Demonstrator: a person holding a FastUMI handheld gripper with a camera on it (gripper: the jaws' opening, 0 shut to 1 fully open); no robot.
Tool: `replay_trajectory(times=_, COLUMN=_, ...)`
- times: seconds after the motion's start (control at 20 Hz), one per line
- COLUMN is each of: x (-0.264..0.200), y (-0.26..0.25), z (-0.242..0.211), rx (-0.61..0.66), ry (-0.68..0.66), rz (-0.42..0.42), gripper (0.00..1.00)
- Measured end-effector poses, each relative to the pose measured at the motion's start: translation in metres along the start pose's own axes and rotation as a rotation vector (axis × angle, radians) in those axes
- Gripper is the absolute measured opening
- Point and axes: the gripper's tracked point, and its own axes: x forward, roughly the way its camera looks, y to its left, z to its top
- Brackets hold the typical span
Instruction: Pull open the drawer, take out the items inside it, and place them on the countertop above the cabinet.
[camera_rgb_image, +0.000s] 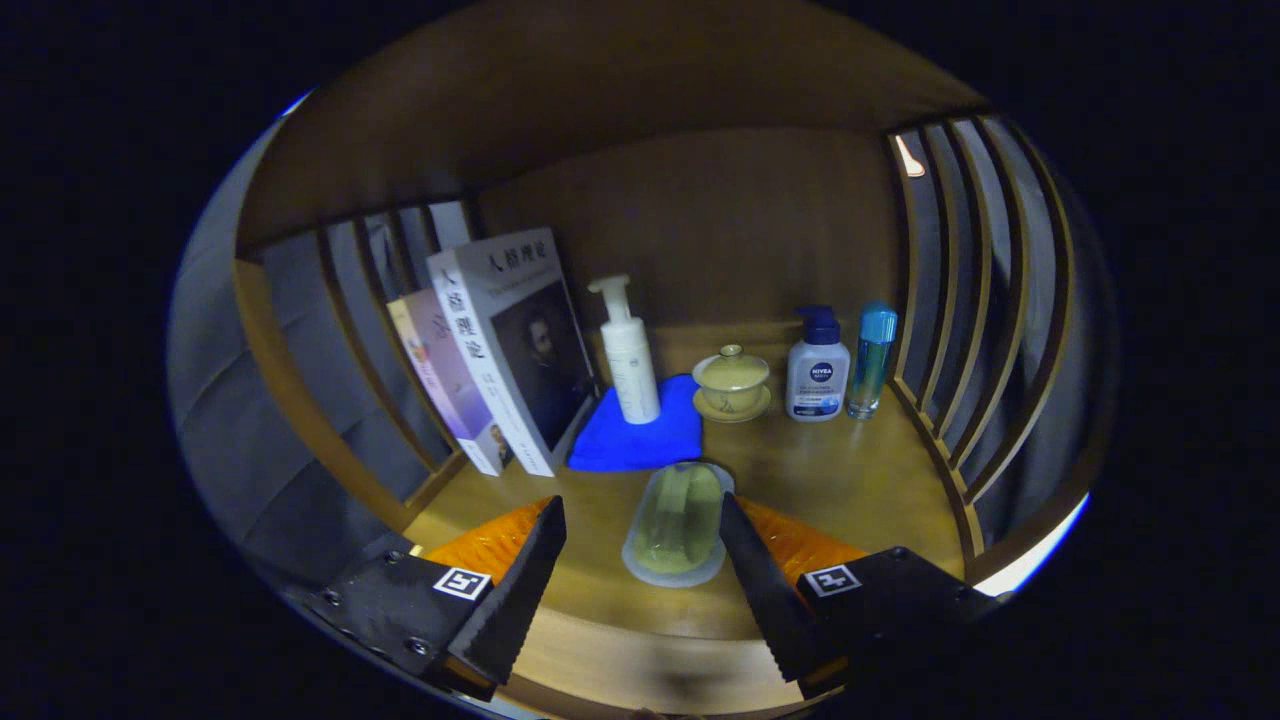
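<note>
A pale green bar in a clear plastic wrapper (678, 522) lies flat on the wooden countertop (850, 480). It rests between my gripper's fingers, close against the right finger and apart from the left one. My gripper (638, 505) is open, its fingers spread wider than the bar, low over the countertop's front part.
Beyond the bar, a white pump bottle (630, 360) stands on a blue cloth (640, 435). Two books (515, 350) lean at the left. A lidded cup on a saucer (732, 383), a white bottle with a blue pump (817, 370) and a blue bottle (872, 360) stand behind. Slatted wooden rails (960, 300) close both sides.
</note>
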Motion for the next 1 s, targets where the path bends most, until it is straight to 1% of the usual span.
replay_trajectory(times=0.2, x=-0.037, y=0.027, z=-0.02, rx=-0.019, ry=-0.026, rz=0.081, gripper=0.98)
replay_trajectory(times=0.4, x=-0.075, y=0.044, z=-0.05, rx=-0.035, ry=-0.061, rz=0.119, gripper=0.98)
replay_trajectory(times=0.55, x=-0.099, y=0.05, z=-0.069, rx=-0.078, ry=-0.112, rz=0.127, gripper=0.98)
replay_trajectory(times=0.65, x=-0.11, y=0.047, z=-0.082, rx=-0.108, ry=-0.143, rz=0.106, gripper=0.98)
replay_trajectory(times=0.85, x=-0.131, y=0.051, z=-0.104, rx=-0.087, ry=-0.171, rz=0.108, gripper=0.98)
replay_trajectory(times=1.0, x=-0.147, y=0.05, z=-0.121, rx=-0.09, ry=-0.226, rz=0.106, gripper=0.98)
